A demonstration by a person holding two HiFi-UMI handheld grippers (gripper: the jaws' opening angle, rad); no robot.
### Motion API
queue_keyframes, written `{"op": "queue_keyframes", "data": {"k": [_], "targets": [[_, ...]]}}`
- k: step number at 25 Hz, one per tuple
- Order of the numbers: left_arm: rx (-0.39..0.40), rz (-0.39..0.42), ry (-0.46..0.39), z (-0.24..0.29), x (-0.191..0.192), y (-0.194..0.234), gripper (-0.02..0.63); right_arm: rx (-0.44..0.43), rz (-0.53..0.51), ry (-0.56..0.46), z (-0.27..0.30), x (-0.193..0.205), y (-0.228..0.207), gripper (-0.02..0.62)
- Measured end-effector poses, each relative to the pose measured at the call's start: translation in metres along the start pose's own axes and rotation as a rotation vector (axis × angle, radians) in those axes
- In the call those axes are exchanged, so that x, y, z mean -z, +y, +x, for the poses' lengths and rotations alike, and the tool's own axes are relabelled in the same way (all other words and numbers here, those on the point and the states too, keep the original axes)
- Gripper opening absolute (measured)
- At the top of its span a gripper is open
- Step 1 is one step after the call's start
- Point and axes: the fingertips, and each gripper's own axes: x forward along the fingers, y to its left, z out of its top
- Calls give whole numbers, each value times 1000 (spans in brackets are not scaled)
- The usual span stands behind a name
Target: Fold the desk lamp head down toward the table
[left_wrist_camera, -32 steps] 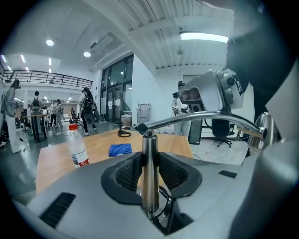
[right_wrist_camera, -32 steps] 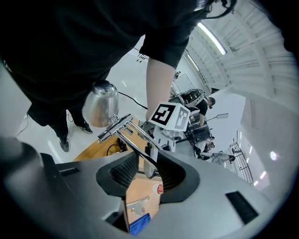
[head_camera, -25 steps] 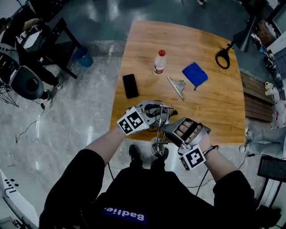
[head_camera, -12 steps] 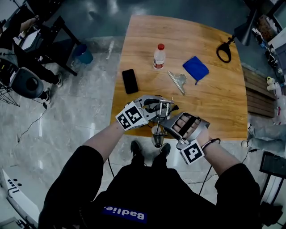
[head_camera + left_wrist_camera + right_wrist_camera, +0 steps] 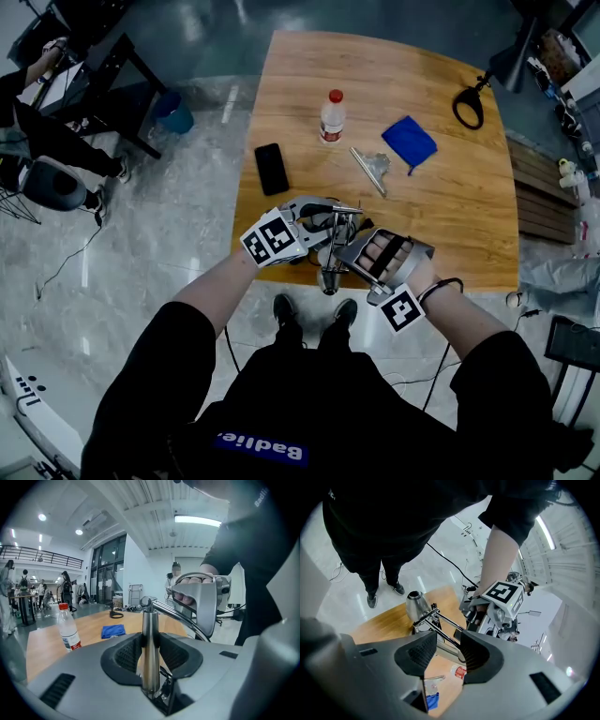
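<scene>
Now | left tongs [image 5: 150,649] clamped on lamp post [image 5: 150,620] | right tongs [image 5: 446,650] just opening, lamp arm [image 5: 453,655] between, unclamped | bottle [image 5: 330,117] capped

Black short-sleeved shirt [image 5: 309,403] with a blue lettered patch [image 5: 262,450], black shoes [image 5: 283,311]; seemingly a dark wristband [image 5: 441,286] right of centre.

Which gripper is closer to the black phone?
Left. The left gripper clamps the lamp post near the phone; the right gripper, jaws just opening around the lamp arm, sits farther off.

The desk lamp [image 5: 329,279] is largely hidden under the left gripper [image 5: 339,221] and right gripper [image 5: 346,261].
</scene>
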Motion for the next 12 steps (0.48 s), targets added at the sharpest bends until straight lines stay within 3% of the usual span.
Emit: {"op": "queue_keyframes", "data": {"k": [5, 9, 12], "targets": [[5, 40, 38, -4, 0, -1, 121, -27, 22, 7, -2, -1, 0, 149], [-46, 70, 83, -21, 0, 3, 120, -26, 81, 18, -17, -11, -11, 147], [-84, 56, 68, -43, -5, 7, 120, 2, 136, 32, -32, -23, -25, 147]]}}
